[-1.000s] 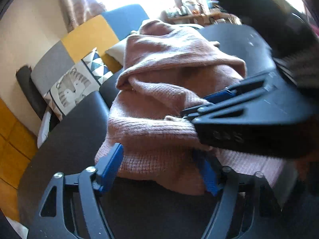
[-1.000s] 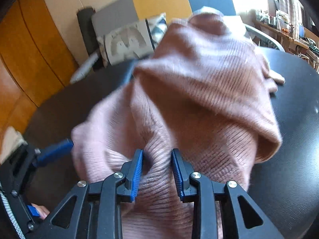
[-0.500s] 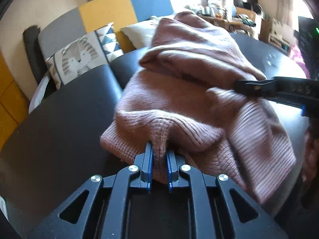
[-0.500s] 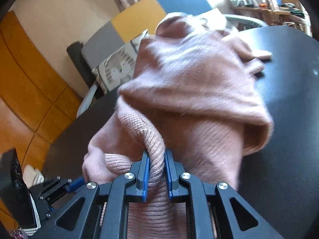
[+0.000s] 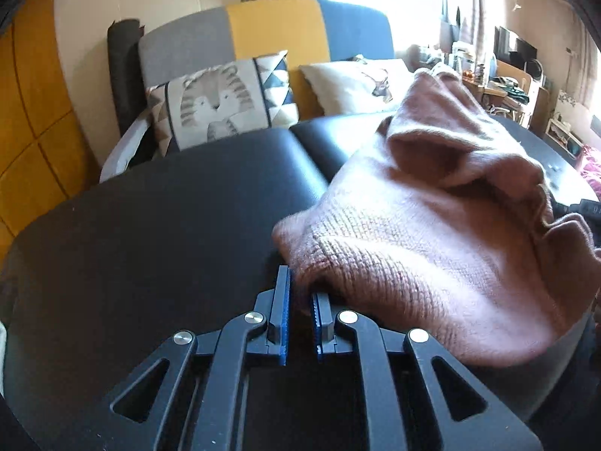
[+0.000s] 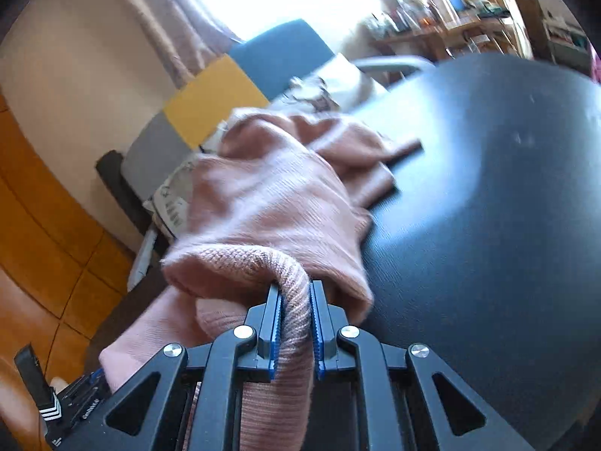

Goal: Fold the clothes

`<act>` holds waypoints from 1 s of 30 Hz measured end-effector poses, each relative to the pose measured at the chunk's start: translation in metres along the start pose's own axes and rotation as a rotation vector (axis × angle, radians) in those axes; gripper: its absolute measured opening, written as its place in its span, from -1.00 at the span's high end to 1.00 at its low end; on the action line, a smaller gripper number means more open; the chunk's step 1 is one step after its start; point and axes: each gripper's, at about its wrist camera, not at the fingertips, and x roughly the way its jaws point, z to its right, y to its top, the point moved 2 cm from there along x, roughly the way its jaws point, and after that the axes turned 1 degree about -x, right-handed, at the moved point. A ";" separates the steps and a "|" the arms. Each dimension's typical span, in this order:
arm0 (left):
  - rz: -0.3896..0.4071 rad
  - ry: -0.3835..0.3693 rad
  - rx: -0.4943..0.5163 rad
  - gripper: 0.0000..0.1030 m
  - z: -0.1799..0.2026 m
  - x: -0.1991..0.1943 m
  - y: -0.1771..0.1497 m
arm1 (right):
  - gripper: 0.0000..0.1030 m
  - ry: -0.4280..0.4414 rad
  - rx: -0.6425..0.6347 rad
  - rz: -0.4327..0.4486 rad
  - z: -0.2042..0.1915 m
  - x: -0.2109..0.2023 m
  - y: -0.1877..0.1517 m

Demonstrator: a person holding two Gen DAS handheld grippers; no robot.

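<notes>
sweater lies bunched on the dark tabletop, its near edge lifted by me. my right fingers are clamped on a thick roll of knit; my left fingers are nearly together at the hem, but i can't tell if they truly hold it. if the left bite is thin, the knit may slip out as i pull, and the far heap could drag crooked.

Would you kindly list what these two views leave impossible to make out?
- Left wrist view: whether the left tool actually pinches the pink sweater; the knit's edge covers the fingertips.
- Right wrist view: the sweater's far end is motion-blurred.
- Both views: the sweater's overall shape, bunched up on the black table.
</notes>
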 end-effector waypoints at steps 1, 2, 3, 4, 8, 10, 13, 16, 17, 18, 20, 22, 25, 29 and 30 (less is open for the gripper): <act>-0.003 0.003 -0.007 0.82 -0.003 0.001 -0.002 | 0.76 -0.003 0.018 -0.010 0.005 0.004 -0.002; -0.004 0.005 -0.016 0.83 -0.007 0.001 -0.003 | 0.75 -0.006 0.036 -0.020 0.009 0.009 -0.005; -0.001 0.007 -0.025 0.84 -0.011 0.000 -0.005 | 0.76 -0.009 0.054 -0.030 0.014 0.013 -0.007; 0.004 0.010 -0.036 0.91 -0.015 -0.002 -0.005 | 0.75 -0.012 0.072 -0.040 0.019 0.018 -0.009; 0.035 0.061 -0.075 1.00 -0.034 -0.012 -0.009 | 0.72 -0.002 0.095 -0.065 0.024 0.024 -0.014; 0.067 0.117 -0.105 1.00 -0.053 -0.019 -0.010 | 0.72 -0.005 0.064 -0.081 0.019 0.025 -0.014; 0.055 0.116 -0.172 1.00 -0.081 -0.026 -0.018 | 0.65 -0.002 0.016 -0.100 0.012 0.026 -0.016; 0.021 0.045 -0.195 0.97 -0.093 -0.029 -0.026 | 0.52 0.008 0.003 -0.117 0.011 0.021 -0.018; 0.014 0.023 -0.166 0.93 -0.088 -0.029 -0.029 | 0.50 -0.010 0.004 -0.118 0.011 0.017 -0.018; 0.008 0.002 -0.136 0.90 -0.083 -0.030 -0.031 | 0.48 -0.050 0.013 -0.096 0.011 0.009 -0.017; 0.015 -0.028 -0.031 0.62 -0.060 -0.031 -0.031 | 0.47 -0.116 0.033 -0.039 0.009 -0.010 -0.013; 0.022 -0.092 0.075 0.39 -0.029 -0.032 -0.028 | 0.47 -0.101 0.006 0.028 -0.006 -0.029 -0.007; 0.015 -0.226 0.137 0.14 0.008 -0.033 -0.020 | 0.42 -0.084 -0.153 0.093 -0.043 -0.043 -0.001; -0.029 -0.264 0.170 -0.18 0.036 -0.024 -0.017 | 0.41 -0.119 -0.382 0.062 -0.081 -0.025 -0.006; -0.051 -0.263 0.179 -0.18 0.040 -0.020 -0.018 | 0.41 -0.143 -0.428 0.052 -0.084 -0.018 -0.008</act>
